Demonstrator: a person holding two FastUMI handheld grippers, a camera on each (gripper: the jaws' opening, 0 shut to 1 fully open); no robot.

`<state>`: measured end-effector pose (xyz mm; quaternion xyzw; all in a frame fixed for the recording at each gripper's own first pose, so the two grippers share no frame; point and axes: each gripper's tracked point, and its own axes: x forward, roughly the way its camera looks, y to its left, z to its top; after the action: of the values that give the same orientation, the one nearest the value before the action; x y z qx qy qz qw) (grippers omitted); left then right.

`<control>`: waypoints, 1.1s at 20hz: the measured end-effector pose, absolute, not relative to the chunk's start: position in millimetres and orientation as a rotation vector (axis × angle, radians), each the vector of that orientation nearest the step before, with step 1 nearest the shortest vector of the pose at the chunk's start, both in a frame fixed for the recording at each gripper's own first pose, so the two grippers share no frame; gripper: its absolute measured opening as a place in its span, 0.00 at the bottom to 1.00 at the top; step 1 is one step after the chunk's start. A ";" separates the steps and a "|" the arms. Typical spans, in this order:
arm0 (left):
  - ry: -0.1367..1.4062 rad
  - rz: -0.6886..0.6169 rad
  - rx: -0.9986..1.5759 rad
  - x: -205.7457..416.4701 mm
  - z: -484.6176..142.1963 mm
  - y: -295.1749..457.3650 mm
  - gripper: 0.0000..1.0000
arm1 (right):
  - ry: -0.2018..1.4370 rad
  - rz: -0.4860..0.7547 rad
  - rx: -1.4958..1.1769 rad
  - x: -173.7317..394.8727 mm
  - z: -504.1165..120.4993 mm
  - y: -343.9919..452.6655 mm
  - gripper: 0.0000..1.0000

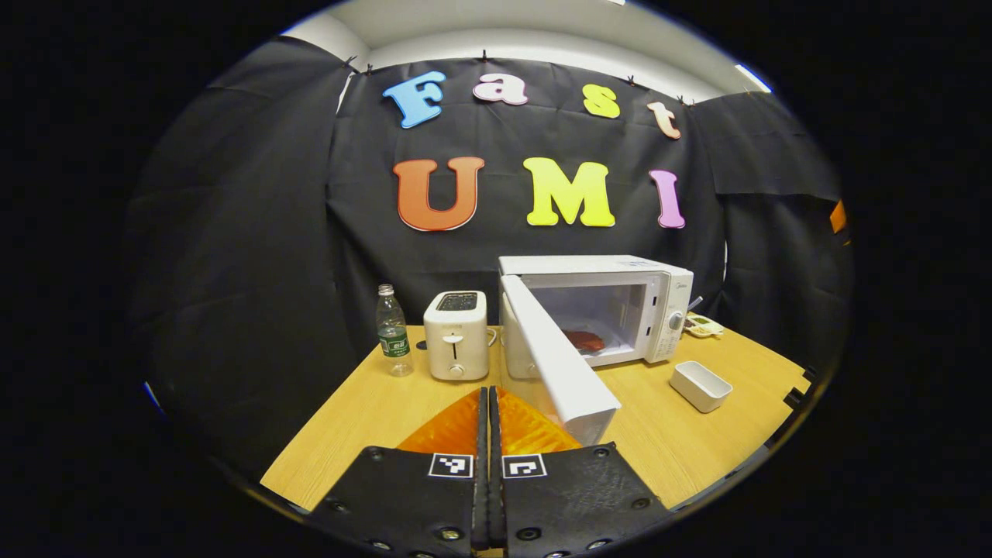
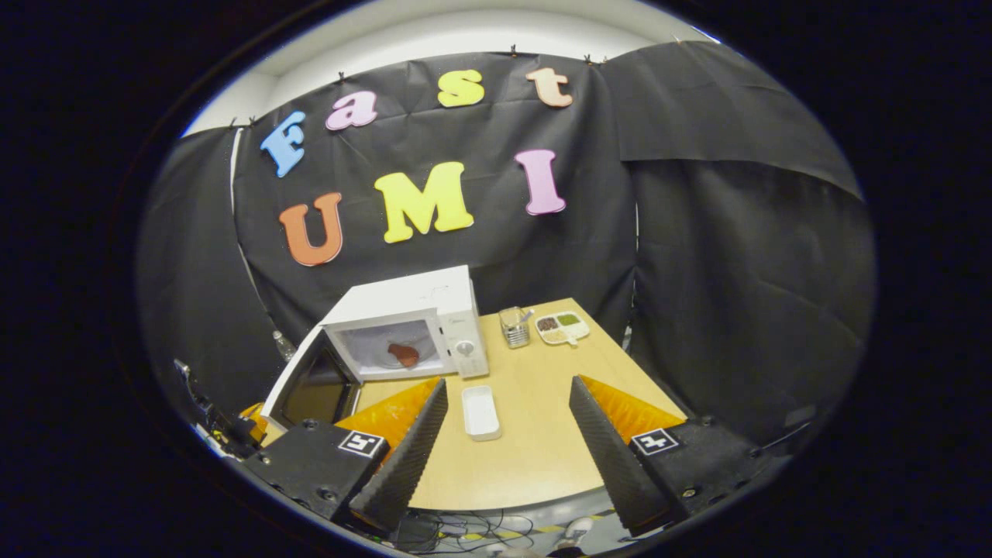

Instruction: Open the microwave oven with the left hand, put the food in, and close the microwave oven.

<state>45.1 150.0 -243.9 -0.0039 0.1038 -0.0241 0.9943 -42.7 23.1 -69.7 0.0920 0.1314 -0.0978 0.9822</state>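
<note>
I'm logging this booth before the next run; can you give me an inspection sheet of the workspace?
Surface: wooden table, bare in the middle.
Job's things: microwave oven with door swung open; reddish food inside; empty white tray in front.
Clutter: toaster, water bottle, divided snack dish, utensil cup.
Grippers: left gripper fingers closed together, holding nothing; right gripper open, empty, above the table's near edge.
Cables: loose wires below the table edge.
Surroundings: black cloth wall.
</note>
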 end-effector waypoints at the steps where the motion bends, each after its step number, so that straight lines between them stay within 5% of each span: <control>1: 0.210 -0.057 -0.010 44.8 -243.5 142.9 0.00 | 0.266 -0.197 0.187 -42.1 -72.1 20.5 0.90; 2: 0.211 -0.067 -0.015 44.9 -243.9 135.7 0.00 | 0.271 -0.192 0.194 -40.9 -75.2 18.9 1.00; 3: 0.213 -0.079 -0.020 45.7 -243.2 126.9 0.00 | 0.274 -0.189 0.204 -40.5 -77.8 16.8 0.91; 5: 0.219 -0.104 -0.013 47.4 -243.8 108.8 0.00 | 0.280 -0.184 0.209 -38.2 -82.1 9.4 0.91; 6: 0.221 -0.117 -0.011 49.1 -243.5 98.1 0.00 | 0.288 -0.183 0.210 -36.3 -85.1 5.1 1.00; 7: 0.220 -0.135 -0.007 51.4 -243.0 86.2 0.00 | 0.289 -0.182 0.216 -33.9 -86.6 -0.4 0.90; 9: 0.225 -0.168 0.002 55.9 -243.3 60.6 0.00 | 0.292 -0.181 0.230 -27.6 -89.1 -10.9 1.00; 14: 0.259 -0.221 0.006 79.1 -254.3 5.2 0.00 | 0.308 -0.170 0.241 -9.0 -95.3 -40.2 1.00; 15: 0.264 -0.230 0.008 84.7 -256.7 -4.9 0.00 | 0.307 -0.166 0.241 -4.3 -94.6 -46.7 0.90; 16: 0.266 -0.240 0.013 91.9 -257.4 -15.7 0.00 | 0.308 -0.168 0.238 0.5 -93.1 -54.4 1.00; 21: 0.261 -0.271 0.034 132.2 -257.5 -63.9 0.00 | 0.310 -0.175 0.243 23.3 -89.5 -92.4 1.00; 22: 0.256 -0.274 0.028 139.6 -256.4 -71.2 0.00 | 0.311 -0.176 0.245 27.7 -89.1 -99.1 0.90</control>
<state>139.6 -71.2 -256.4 0.0141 0.1274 -0.1362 0.9824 27.7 -99.1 -89.1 0.1214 0.1541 -0.0871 0.9767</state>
